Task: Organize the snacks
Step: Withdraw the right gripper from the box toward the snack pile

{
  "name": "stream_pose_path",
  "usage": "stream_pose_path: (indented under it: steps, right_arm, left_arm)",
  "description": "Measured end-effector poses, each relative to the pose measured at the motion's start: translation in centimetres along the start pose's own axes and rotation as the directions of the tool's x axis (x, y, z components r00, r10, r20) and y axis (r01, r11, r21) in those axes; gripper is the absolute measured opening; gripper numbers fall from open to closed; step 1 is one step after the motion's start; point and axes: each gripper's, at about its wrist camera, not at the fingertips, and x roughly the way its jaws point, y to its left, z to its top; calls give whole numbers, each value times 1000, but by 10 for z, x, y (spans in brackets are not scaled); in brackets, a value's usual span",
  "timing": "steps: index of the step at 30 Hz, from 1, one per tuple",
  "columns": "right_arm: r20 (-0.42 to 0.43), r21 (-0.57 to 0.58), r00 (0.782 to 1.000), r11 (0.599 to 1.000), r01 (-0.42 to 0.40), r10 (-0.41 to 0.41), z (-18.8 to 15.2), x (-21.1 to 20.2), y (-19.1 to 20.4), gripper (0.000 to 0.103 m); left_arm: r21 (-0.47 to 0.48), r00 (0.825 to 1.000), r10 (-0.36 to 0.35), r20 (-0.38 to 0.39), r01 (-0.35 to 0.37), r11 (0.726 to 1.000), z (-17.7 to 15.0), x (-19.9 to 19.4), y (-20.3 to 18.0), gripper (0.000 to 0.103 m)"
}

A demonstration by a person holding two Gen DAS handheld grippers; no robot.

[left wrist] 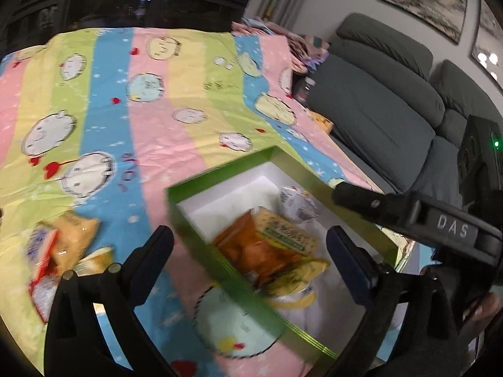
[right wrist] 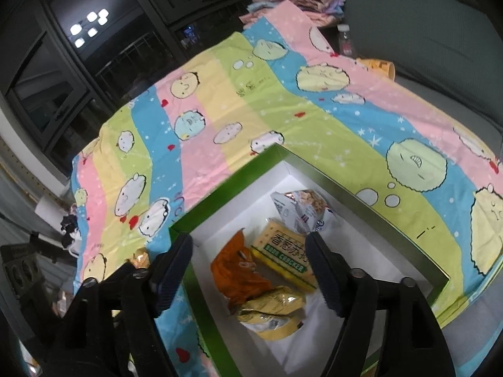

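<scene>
A green box (left wrist: 220,169) with a white inside lies on the striped cartoon cloth (left wrist: 125,100). In it are an orange packet (left wrist: 248,248), a yellow cracker pack (left wrist: 286,232), a silver bag (left wrist: 298,204) and a yellow packet (left wrist: 301,270). My left gripper (left wrist: 250,232) hangs open over the box's near-left wall, holding nothing. Loose snack packets (left wrist: 59,245) lie on the cloth to its left. The right gripper's finger (left wrist: 361,198) reaches in from the right. In the right wrist view, my right gripper (right wrist: 250,242) stands open and empty above the orange packet (right wrist: 239,270) and cracker pack (right wrist: 283,254).
A grey sofa (left wrist: 377,110) runs along the table's right side. Folded cloths (left wrist: 283,37) are piled at the far corner. A yellow cup (right wrist: 380,66) and a bottle (right wrist: 344,42) stand past the far right edge. A gold-wrapped snack (right wrist: 140,259) lies left of the box.
</scene>
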Motion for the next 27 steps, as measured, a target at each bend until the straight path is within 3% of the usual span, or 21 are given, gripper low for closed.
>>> stream_pose_path:
  steps: [9,14,16,19,23,27]
  right_arm:
    - [57,-74,998,997,10,-6,-9,-15,35,84]
    - [51,-133,998,990,45,-38,-17,-10,59,84]
    - [44,-164,998,985,58,-51,-21,-6,69,84]
    - [38,-210,997,975,79,-72,-29,0,87,84]
    - [68,-284,986,944,167,-154,-43,10,114,84]
    - [60,-344,988,926,154,-141,-55,20,134,84]
  left_arm:
    - [-116,990,133,41,-128,985,-19,-69,56,102]
    - [-184,975,216,56,-203,962,-35,-109,88,102]
    - [-208,961,270,63,-252,945,-45,-124,101,102]
    - [-245,950,306,67,-282,928,-58,-135,120,102]
    - [-312,945,321,70,-285,907,-75,-137,150,102]
    - [-336,932,361,20,-334,881,-81,-129,172,102]
